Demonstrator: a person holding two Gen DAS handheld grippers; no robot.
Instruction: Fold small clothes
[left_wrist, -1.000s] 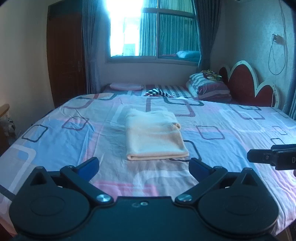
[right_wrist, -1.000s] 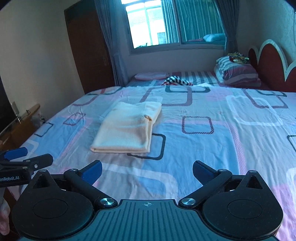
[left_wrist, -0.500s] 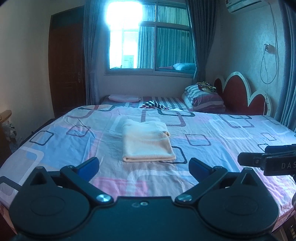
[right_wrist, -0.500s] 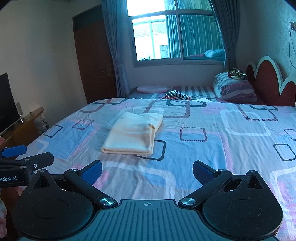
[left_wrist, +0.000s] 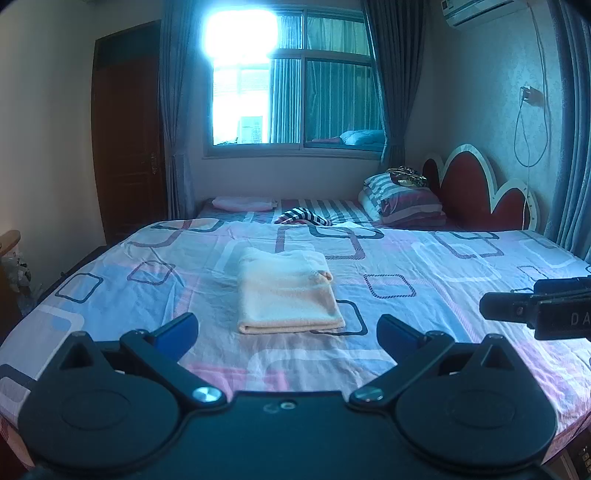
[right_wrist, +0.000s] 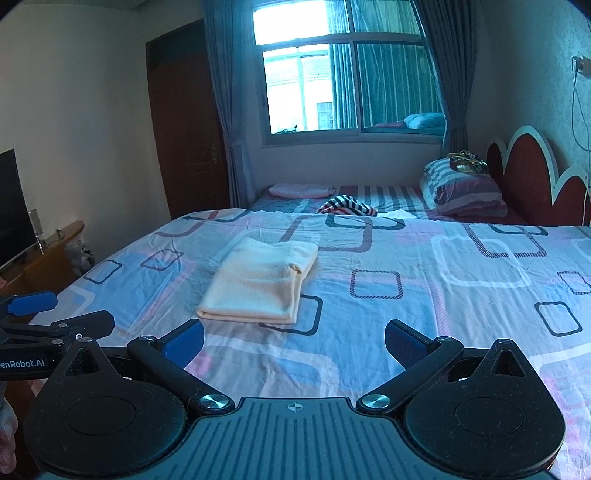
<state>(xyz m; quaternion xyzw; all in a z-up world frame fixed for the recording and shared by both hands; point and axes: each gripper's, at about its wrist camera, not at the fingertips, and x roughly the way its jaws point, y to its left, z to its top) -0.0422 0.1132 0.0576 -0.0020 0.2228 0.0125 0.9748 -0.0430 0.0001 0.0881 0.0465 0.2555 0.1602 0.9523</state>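
The bed (left_wrist: 424, 266) fills the space ahead of both tools, its sheet printed with rounded squares in blue, pink and white. A folded cream cloth (left_wrist: 286, 291) lies flat on it, straight ahead of the left tool (left_wrist: 286, 332) and well beyond its tips; from the right tool (right_wrist: 293, 341) it sits ahead and slightly to the left (right_wrist: 258, 282).

In the right view, the side of the left tool's body reads "enRobot.AI", the start cut off by the frame edge. In the left view, the right tool (left_wrist: 535, 306) shows the letters "DA" at the frame edge.

Both tools are held low and level over the near edge of the bed, pointing toward the window (left_wrist: 295, 92). Each has its blue-padded fingers (left_wrist: 177, 330) spread wide, holding nothing.
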